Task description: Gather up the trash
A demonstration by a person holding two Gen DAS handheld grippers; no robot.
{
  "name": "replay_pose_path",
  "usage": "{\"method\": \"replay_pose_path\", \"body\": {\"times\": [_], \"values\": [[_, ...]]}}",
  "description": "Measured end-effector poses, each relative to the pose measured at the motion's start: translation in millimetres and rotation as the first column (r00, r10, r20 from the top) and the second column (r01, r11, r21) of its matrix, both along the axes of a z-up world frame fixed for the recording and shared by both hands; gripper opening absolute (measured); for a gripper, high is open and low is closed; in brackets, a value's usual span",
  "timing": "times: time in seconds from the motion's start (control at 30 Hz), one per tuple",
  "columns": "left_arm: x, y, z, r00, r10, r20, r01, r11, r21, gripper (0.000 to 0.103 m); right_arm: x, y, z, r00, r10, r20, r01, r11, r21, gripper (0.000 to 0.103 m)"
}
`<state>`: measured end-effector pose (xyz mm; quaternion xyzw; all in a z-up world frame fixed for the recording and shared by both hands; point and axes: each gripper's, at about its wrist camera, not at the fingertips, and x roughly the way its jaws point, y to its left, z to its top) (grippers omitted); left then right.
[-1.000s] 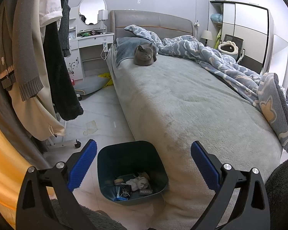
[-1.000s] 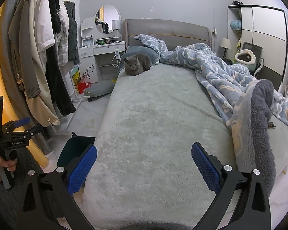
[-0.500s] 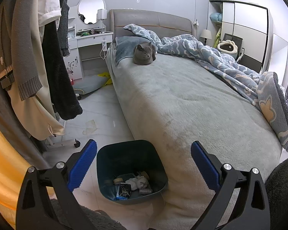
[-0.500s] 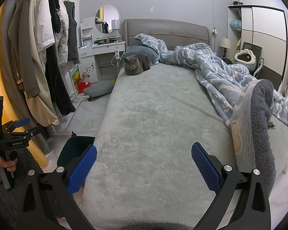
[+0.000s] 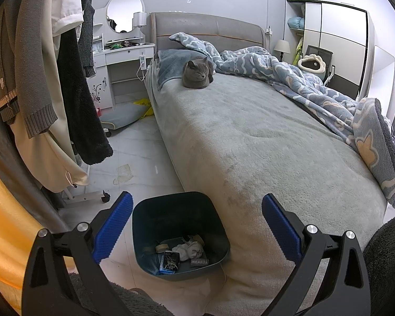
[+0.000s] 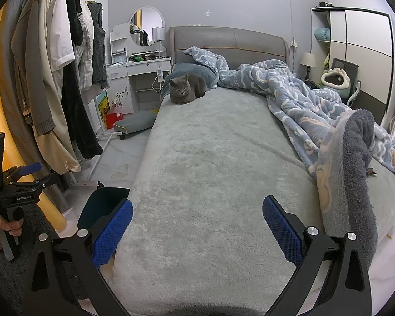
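A dark teal trash bin [image 5: 180, 233] stands on the floor against the bed's left side, holding several bits of trash [image 5: 181, 254]. My left gripper [image 5: 196, 226] is open and empty, hovering above the bin. A crumpled clear wrapper [image 5: 122, 175] lies on the floor tiles beyond the bin. My right gripper [image 6: 197, 230] is open and empty over the foot of the grey bed [image 6: 210, 173]. The bin's rim [image 6: 102, 202] shows at its left. A small dark scrap [image 6: 370, 171] lies on the bed under the blanket's edge.
A grey cat [image 5: 197, 73] sits near the pillow. A blue patterned blanket [image 6: 316, 115] covers the bed's right side. A clothes rack [image 5: 52, 79] with hanging coats stands left. A dressing table [image 5: 123, 60], floor cushion [image 5: 123, 114] and yellow bag [image 5: 143, 104] are beyond.
Both views have shifted very slightly; the grippers stay open and nothing was picked up or dropped.
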<state>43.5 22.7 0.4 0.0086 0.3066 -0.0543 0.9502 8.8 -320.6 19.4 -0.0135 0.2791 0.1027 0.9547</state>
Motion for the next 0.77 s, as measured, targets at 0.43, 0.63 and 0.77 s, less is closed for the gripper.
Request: {"method": "replay_pose_path", "body": {"times": [0.43, 0.63, 0.77], "values": [[-0.5, -0.3, -0.5, 1.0, 0.0, -0.002, 0.0, 1.0, 0.0, 0.1, 0.4, -0.9, 0.0, 1.0, 0.001, 0.0, -0.001, 1.0, 0.0, 0.1], [-1.4, -0.7, -2.5, 1.0, -0.002, -0.007, 0.002, 1.0, -0.01, 0.1, 0.4, -0.9, 0.0, 1.0, 0.0, 0.0, 0.0, 1.0, 0.0, 0.1], [-3.8, -3.1, -5.9, 1.0, -0.002, -0.009, 0.002, 1.0, -0.01, 0.1, 0.4, -1.0, 0.0, 1.0, 0.0, 0.0, 0.0, 1.0, 0.0, 0.1]]}}
